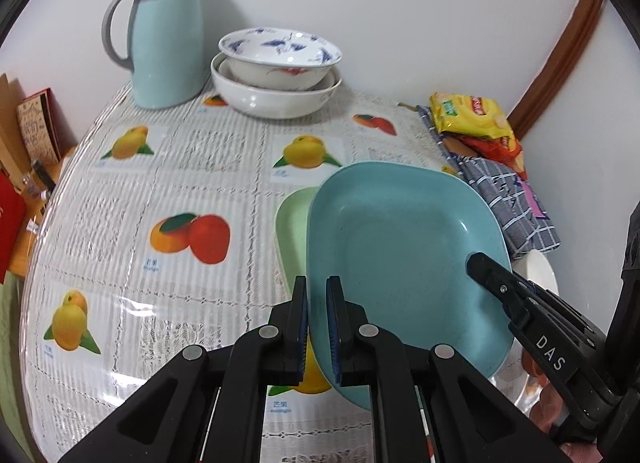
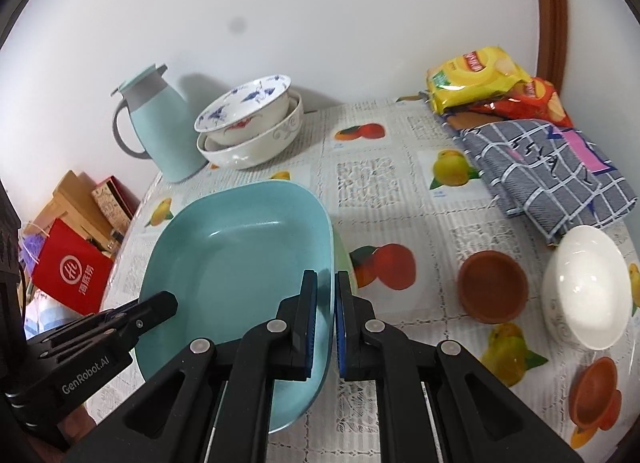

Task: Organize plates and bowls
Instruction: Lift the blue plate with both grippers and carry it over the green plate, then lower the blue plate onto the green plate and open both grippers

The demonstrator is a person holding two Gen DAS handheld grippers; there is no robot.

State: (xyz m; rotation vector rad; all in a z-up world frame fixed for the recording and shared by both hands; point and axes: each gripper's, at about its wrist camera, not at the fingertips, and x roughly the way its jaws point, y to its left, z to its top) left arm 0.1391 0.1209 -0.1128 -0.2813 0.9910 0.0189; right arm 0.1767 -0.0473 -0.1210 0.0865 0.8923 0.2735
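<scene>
Black two-finger jaws of the left gripper are clamped on the near left rim of a pale blue, rounded-square plastic plate, blue pads pressing either side of the rim. Across the plate, the right gripper pinches the opposite rim the same way, so the plate hangs tilted between the two above the table.

Directly beneath it, partly hidden, lies a light green plate of similar shape on the lace-patterned tablecloth printed with fruit pictures.

At the back by the white wall stands a mint and grey thermal jug, and just beside it a stack of white ceramic bowls, the top one painted with blue birds.

Right of the held plate sit a brown clay bowl, a glossy white bowl and, nearer the table edge, a small brown clay dish. Behind those lies a folded blue checked cloth, with yellow and red snack packets at the far corner.

Off the left edge, a red paper bag and cardboard boxes stand lower down.
</scene>
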